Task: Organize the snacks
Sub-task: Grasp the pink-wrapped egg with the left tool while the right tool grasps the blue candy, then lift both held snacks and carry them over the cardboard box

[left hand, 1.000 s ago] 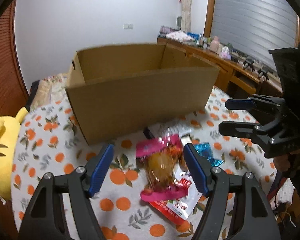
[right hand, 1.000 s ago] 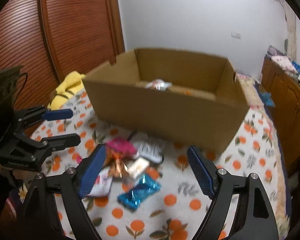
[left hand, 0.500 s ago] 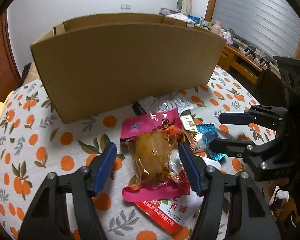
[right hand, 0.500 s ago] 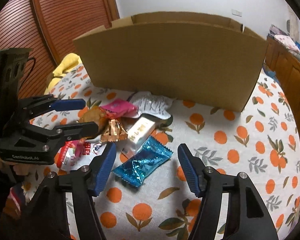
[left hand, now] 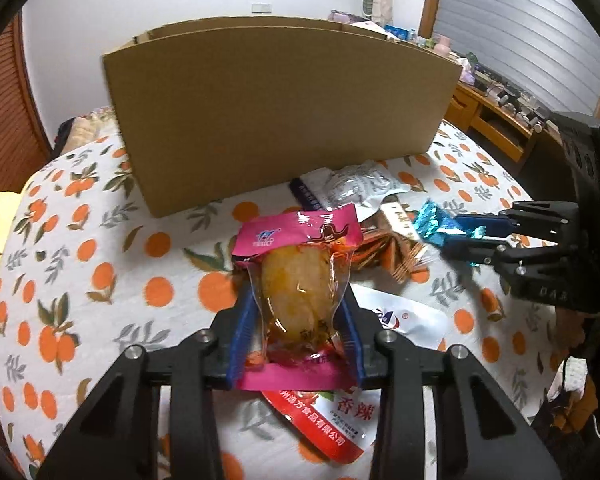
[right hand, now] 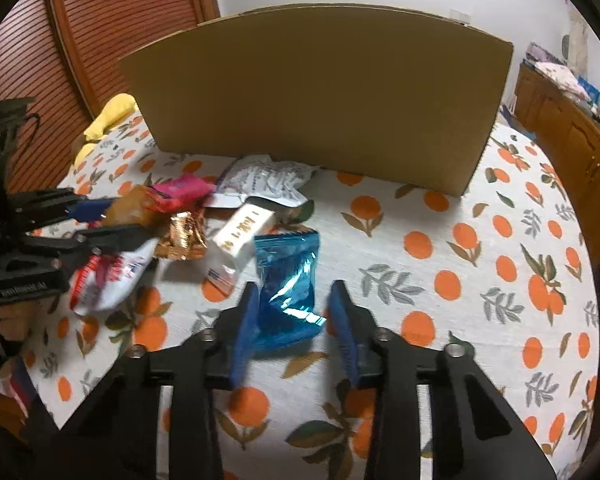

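Left gripper (left hand: 296, 328) jaws closing onto pink-ended pouch (left hand: 298, 280): soft, slick film, grip mid-body. Right gripper (right hand: 294, 320) closing around blue foil packet (right hand: 288, 276), light and crinkly; contact probably partial.

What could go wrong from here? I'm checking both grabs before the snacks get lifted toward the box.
1. The left gripper is closing on the pink-ended pouch, which lies on the red-and-white packet; that packet might get dragged along.
2. The right gripper is closing around the blue foil pack; its crinkled foil could slip out.
3. The cardboard box has a tall near wall, so a low carry might bump it.
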A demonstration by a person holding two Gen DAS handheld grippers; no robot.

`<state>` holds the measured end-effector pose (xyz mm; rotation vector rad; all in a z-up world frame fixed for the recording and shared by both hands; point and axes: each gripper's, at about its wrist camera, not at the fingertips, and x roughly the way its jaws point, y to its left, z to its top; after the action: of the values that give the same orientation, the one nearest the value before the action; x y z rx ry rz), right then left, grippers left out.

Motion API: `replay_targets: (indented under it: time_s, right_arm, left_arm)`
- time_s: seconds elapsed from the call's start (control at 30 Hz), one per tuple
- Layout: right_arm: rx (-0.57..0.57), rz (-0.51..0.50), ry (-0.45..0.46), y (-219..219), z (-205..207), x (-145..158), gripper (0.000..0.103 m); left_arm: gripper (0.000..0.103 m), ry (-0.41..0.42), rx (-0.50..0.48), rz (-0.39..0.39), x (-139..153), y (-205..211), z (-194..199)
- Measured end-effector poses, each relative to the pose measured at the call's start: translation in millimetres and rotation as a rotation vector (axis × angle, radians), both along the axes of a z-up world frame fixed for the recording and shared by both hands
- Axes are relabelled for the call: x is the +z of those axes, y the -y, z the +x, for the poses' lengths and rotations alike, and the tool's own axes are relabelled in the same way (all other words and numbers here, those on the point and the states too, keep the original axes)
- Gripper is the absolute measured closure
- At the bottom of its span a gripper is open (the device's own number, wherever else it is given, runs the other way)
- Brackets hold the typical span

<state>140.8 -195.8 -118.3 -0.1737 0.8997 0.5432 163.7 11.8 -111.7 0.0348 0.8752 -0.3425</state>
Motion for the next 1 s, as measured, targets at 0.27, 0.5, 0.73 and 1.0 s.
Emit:
replay_targets:
  time_s: [0.27, 0.5, 0.73, 1.0]
  right_arm:
    - [0.005, -0.02, 0.042, 0.7, -7.4, -2.5, 0.075]
    - [-0.003, -0.001, 0.037, 2.3, -7.2, -4.1, 0.075]
    - [0.005, 0.052, 0.035, 11.0, -10.5, -2.0, 0.08]
    - [0.009, 0.087, 0.066, 21.0, -27.7, 9.3, 0.08]
  left_arm:
    - [0.066, 0.035, 0.042, -0.032, 7.6, -18.5, -5.9]
    - [0.066, 0.054, 0.058, -0.054, 12.1, -20.2, -13.5]
    - [0.066, 0.071, 0.077, -0.095, 16.6, -24.2, -28.9]
    - [0.066, 0.092, 0.076, -0.096, 20.5, -21.1, -39.7]
